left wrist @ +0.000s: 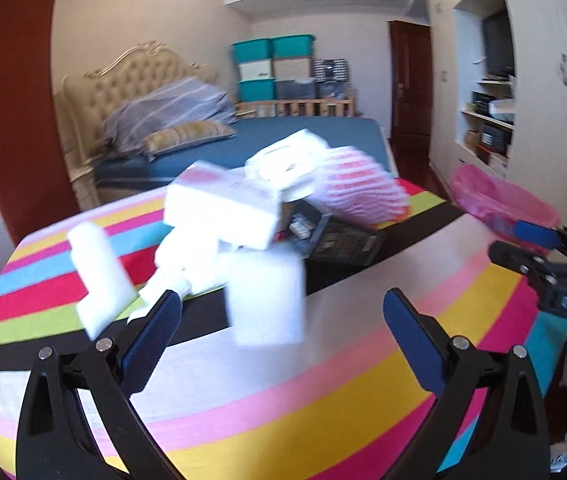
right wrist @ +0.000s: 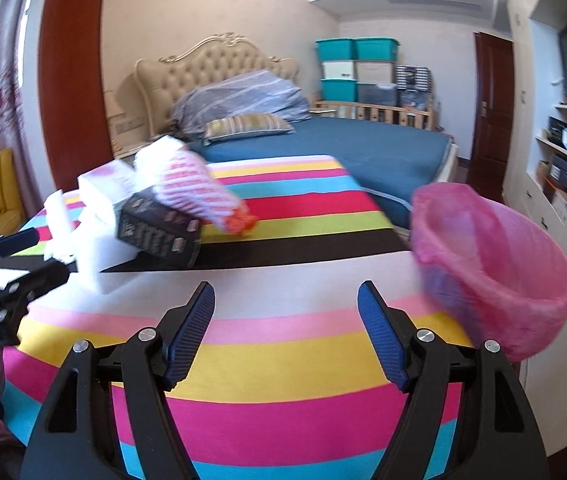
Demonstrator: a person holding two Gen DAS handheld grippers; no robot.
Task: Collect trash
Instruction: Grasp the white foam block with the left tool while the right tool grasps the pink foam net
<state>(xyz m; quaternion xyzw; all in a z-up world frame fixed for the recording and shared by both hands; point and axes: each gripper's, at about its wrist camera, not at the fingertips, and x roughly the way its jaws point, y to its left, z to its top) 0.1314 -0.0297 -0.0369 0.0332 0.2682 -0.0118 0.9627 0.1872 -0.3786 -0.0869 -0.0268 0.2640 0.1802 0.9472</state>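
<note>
Striped table cloth [right wrist: 283, 364]: multicoloured bands, spread over a table in a bedroom.

Trash pile [left wrist: 239, 232]: heaped on the far left of the table. White boxes [left wrist: 219, 208], blurred; black carton [right wrist: 159, 232] lying tilted, long axis running left-near to right-far; pink-and-white striped wrapper [right wrist: 199, 192] leaning over the carton, orange end toward the right. None yet collected, by the look of it.

Bin with pink liner [right wrist: 491, 264]: at the right edge of the table, mouth upward, well apart from the pile. Contents not discernible.

Left gripper [left wrist: 283, 340]: jaws spread wide, nothing between the pads. Pile directly ahead and slightly left; nearest white box just beyond the left fingertip. Contact not discernible through blur.

Right gripper [right wrist: 285, 332]: jaws wide apart, empty, over bare cloth. Bin near on the right; pile far to the left.

Judgement: left gripper nearer the trash, right gripper nearer the bin. Likely first pick a white box at the near edge of the pile, then carried rightward across the table.
</note>
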